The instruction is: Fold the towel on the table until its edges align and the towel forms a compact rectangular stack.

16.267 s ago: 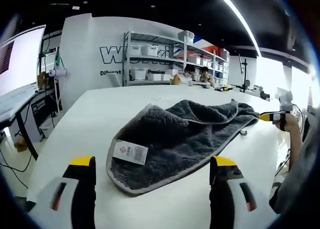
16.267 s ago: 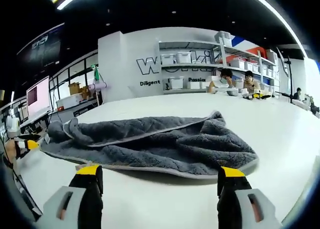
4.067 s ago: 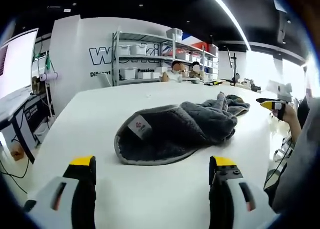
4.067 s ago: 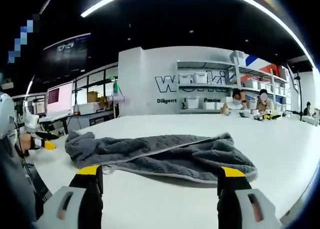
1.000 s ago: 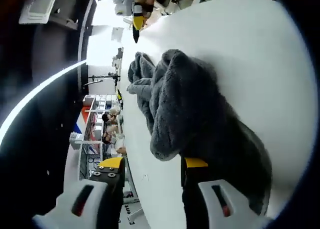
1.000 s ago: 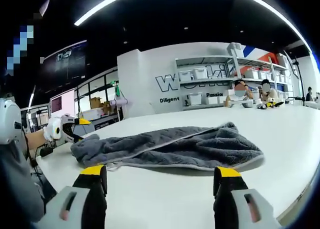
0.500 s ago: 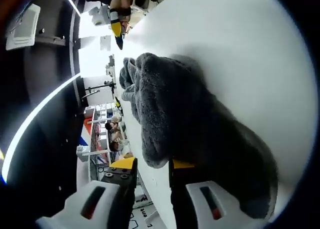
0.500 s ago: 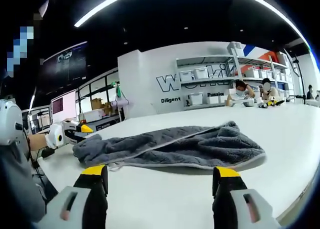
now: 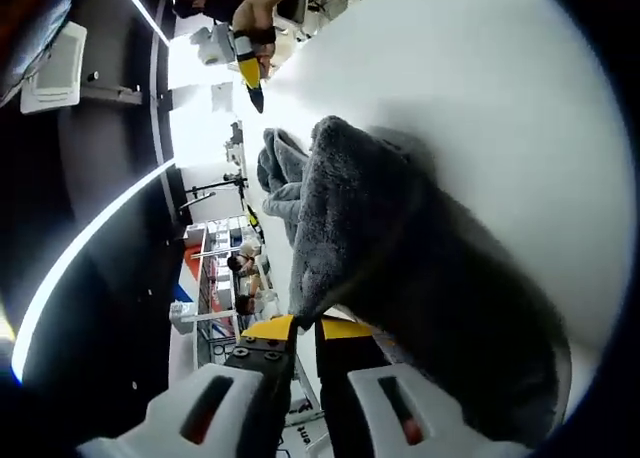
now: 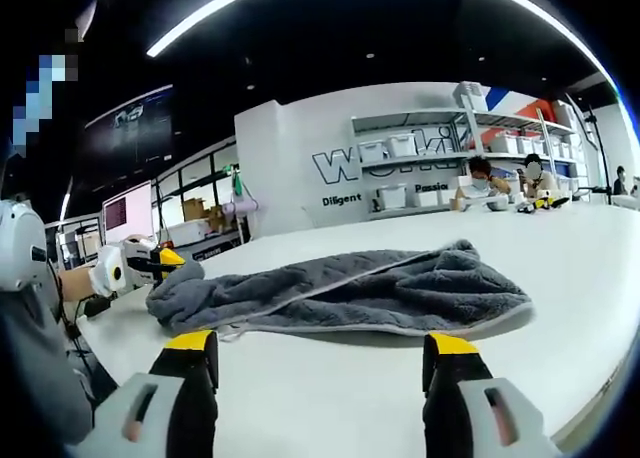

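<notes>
- Left claw [image 9: 305,328] pinches the grey towel's [image 9: 400,238] edge, ready to lift a fold.
- Right claw [image 10: 312,363] waits spread wide above the white desk [image 10: 330,378], short of the towel.

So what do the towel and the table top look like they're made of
The towel looks like plush grey microfibre or fleece: a deep fuzzy pile, matte, with a paler stitched edge band. The table top looks like a smooth white laminate or painted board with a faint sheen; which of the two, the look leaves open.

left claw [image 9: 305,328] — yellow tips, black jaws, white bodies | right claw [image 10: 315,353] — same
</notes>
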### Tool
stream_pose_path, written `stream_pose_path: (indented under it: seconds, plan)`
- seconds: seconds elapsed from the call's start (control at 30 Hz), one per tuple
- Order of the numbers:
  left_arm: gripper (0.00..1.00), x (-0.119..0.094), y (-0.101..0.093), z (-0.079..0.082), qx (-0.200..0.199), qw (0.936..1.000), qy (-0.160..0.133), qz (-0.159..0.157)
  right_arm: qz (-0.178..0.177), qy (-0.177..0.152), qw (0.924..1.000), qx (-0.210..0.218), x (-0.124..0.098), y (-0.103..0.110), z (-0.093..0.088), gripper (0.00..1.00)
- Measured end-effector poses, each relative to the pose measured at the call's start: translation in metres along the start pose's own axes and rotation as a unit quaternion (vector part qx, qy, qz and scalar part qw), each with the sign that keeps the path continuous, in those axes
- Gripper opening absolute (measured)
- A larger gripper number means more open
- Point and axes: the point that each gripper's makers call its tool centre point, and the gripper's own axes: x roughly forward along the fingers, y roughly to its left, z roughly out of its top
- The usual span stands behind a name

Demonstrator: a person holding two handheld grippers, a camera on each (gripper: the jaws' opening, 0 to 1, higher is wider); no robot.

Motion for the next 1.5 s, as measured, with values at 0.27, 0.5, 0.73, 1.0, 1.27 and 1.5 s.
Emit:
stream_pose_path:
  seconds: [0.27,0.5,0.73,1.0,1.27,1.5]
  plan:
    - [0.04,-0.001,0.015,0.011,0.008,0.9999,-0.006,0.003,0.002,-0.001,1.0,0.0,-0.001,0.0,0.0,0.87]
    - [0.04,-0.007,0.035,0.006,-0.013,0.9997,0.009,0.021,0.004,-0.003,1.0,-0.001,-0.001,0.0,0.002,0.87]
    - [0.04,-0.019,0.066,-0.019,-0.034,0.9967,0.046,0.058,0.007,-0.003,1.0,0.0,0.0,0.001,0.001,0.87]
    - [0.03,-0.037,0.096,-0.05,-0.05,0.9895,0.091,0.1,0.007,-0.004,1.0,0.001,0.0,0.0,0.001,0.87]
    - [0.03,-0.054,0.112,-0.074,-0.045,0.9827,0.13,0.124,0.009,-0.006,0.9999,0.005,0.0,0.0,-0.001,0.87]
    - [0.03,-0.07,0.128,-0.089,-0.04,0.9768,0.157,0.14,0.007,-0.006,0.9999,0.006,-0.002,-0.002,-0.002,0.87]
